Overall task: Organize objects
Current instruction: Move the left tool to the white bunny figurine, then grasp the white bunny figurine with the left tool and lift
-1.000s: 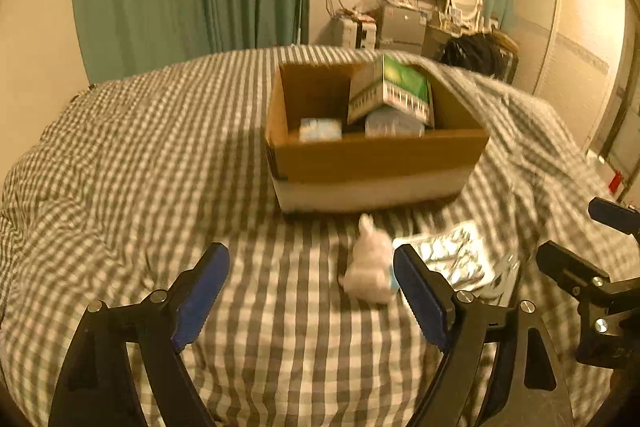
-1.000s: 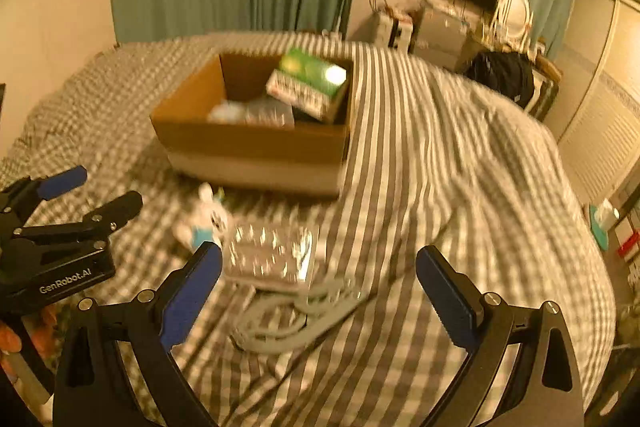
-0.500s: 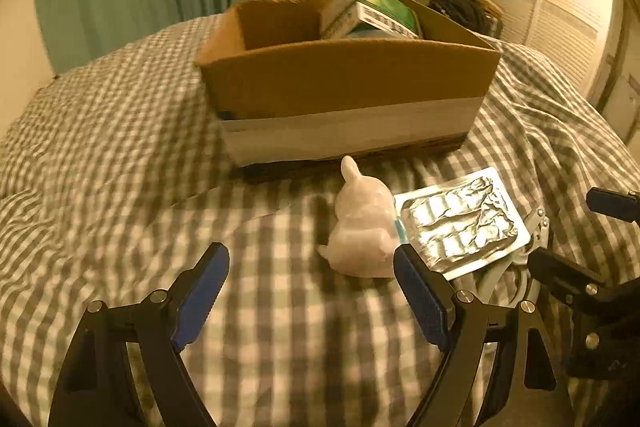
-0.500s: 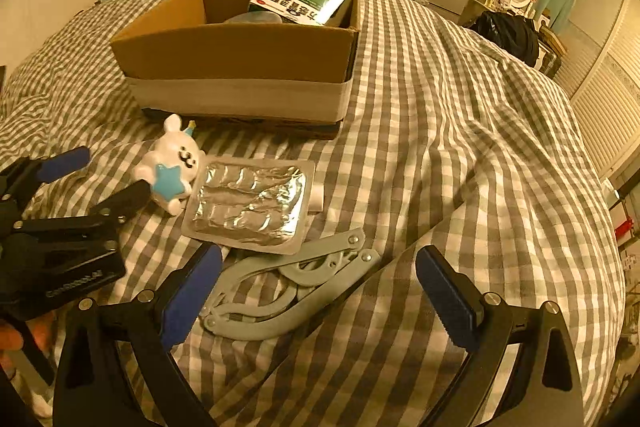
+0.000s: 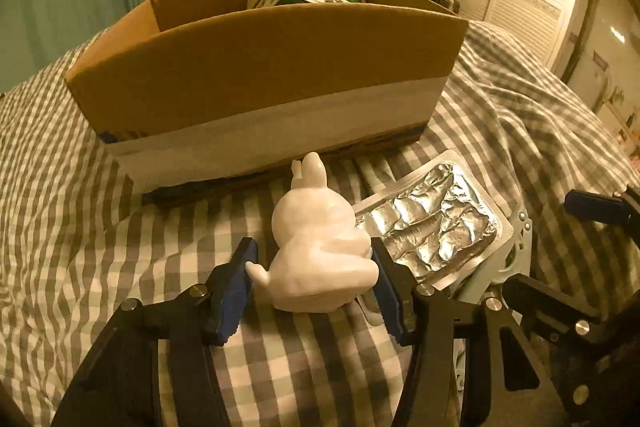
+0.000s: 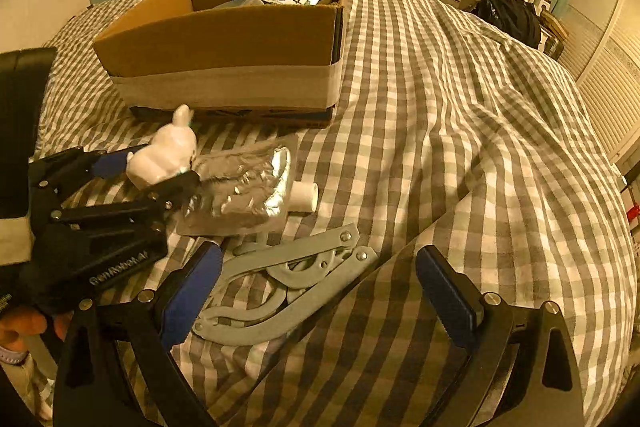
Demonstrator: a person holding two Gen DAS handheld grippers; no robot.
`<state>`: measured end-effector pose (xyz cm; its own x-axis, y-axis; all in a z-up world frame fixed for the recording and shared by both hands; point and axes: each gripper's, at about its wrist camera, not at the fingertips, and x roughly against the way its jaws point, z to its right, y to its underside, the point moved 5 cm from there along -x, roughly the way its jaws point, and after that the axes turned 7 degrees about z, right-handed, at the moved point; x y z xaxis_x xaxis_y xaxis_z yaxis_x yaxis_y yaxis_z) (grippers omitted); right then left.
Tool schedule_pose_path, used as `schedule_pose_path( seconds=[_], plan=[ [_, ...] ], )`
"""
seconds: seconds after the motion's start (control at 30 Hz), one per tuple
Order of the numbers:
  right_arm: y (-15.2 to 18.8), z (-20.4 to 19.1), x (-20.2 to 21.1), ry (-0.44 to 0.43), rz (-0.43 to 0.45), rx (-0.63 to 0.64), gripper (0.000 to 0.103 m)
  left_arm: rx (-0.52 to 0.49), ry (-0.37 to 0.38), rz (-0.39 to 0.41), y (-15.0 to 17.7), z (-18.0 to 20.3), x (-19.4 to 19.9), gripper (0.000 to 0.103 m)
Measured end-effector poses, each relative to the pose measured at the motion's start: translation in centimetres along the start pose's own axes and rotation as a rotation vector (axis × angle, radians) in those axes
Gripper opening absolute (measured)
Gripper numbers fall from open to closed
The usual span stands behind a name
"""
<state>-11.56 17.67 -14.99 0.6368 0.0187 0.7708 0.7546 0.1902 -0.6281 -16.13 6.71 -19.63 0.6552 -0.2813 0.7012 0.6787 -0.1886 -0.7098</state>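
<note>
L gripper (image 5: 312, 263): jaws either side of rabbit figurine (image 5: 318, 247), closing, contact unclear
R gripper (image 6: 320, 287): jaws spread, empty
Tip: squeeze body, lift clear of blister pack (image 5: 432, 223) just right of jaws

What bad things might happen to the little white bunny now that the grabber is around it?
The bunny is smooth and rounded, and the left gripper pinches only its lower part, so it might slip or tip when lifted. The right finger sits close to the foil pill sheet, so it might snag and drag the sheet along. The cardboard box has a tall front wall; a low lift might bump the bunny against it.
</note>
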Motion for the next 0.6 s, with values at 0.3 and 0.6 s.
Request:
schedule_pose_path(
  seconds=[0.3, 0.6],
  plan=[
    [-0.2, -1.2, 0.7, -0.007, 0.017, 0.024, 0.098, 0.031, -0.032, 0.007, 0.9, -1.6, 3.4, 0.057],
    [-1.0, -4.5, -0.2, -0.036, 0.014, 0.09, 0.098, 0.126, -0.152, 0.07, 1.3, -7.0, 7.0, 0.057]
  ],
)
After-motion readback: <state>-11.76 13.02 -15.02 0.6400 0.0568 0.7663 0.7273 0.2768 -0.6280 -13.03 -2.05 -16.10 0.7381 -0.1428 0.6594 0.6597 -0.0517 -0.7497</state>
